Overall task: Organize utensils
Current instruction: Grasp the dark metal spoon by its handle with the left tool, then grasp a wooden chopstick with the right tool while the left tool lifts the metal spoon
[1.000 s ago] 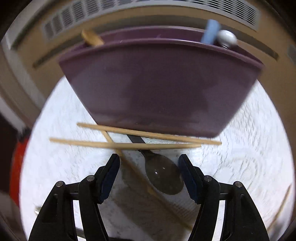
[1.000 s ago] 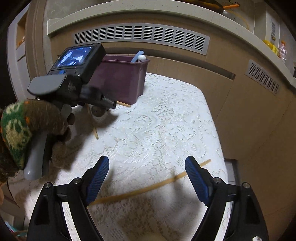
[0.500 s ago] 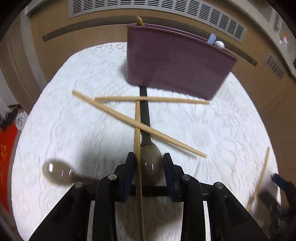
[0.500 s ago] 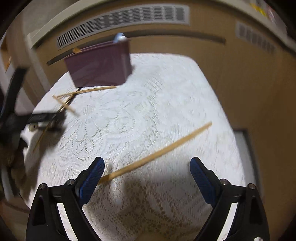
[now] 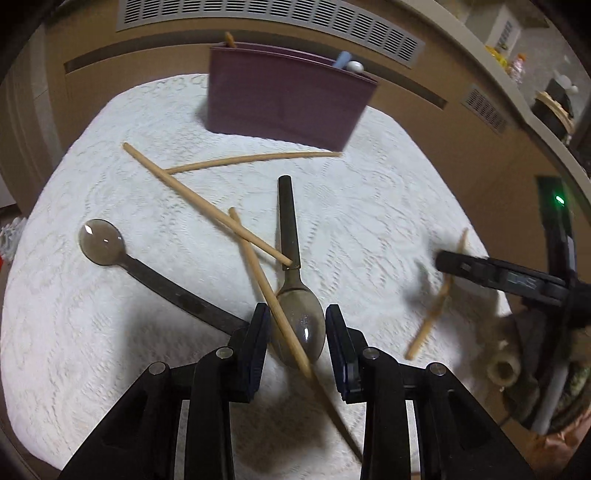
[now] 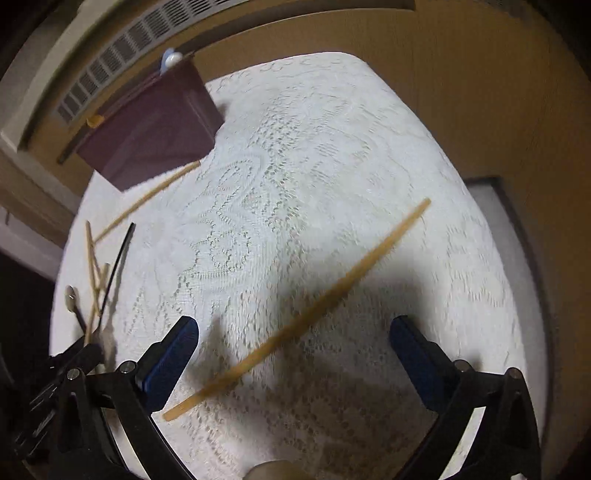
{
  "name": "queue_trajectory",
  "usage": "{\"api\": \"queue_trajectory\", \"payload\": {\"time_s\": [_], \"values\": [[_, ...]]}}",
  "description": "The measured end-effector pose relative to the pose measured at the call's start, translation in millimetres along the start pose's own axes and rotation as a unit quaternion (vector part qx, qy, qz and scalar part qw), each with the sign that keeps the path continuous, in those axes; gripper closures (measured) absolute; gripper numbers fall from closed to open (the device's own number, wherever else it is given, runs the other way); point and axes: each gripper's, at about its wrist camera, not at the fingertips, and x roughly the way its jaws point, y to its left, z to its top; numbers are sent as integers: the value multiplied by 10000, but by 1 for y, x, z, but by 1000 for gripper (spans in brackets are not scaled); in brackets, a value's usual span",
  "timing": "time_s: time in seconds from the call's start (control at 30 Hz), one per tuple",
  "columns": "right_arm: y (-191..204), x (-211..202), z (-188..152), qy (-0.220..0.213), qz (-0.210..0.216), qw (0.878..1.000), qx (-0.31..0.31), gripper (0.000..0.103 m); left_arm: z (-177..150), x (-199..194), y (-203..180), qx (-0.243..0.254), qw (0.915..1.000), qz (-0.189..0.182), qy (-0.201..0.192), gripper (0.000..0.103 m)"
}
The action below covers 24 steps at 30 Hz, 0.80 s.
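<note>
Over the lace cloth [image 6: 314, 147], left tool [image 5: 297, 334] clamps a spoon [image 5: 301, 328]; right tool [image 6: 293, 341], just widened, straddles a chopstick [image 6: 314, 306].

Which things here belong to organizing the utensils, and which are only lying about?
For the job:
- purple holder
- spoon between the left gripper fingers
- second spoon
- loose chopsticks, including one before the open right gripper

Only around:
- lace tablecloth
- wall vent
- shelf clutter

A white lace-patterned tablecloth [image 5: 369, 221] covers the table. At twelve o'clock stands a plum-purple holder [image 5: 284, 103]. Tan chopsticks [image 5: 207, 205] cross smoky grey-brown translucent spoons [image 5: 301, 325]; black grippers wear blue pads [image 6: 173, 362].
</note>
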Motion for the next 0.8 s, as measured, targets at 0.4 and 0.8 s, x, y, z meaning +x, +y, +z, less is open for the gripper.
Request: {"api": "queue_trajectory", "payload": {"time_s": [0.4,0.8], "values": [[45,4,11,-409,-334,9923,-1125,96,-6,-20,-14,283,9994,-138,146,69],[47,-36,-3,-580,360,9896,-1268,96,67,50,-20,788,9930,483,738,62]]}}
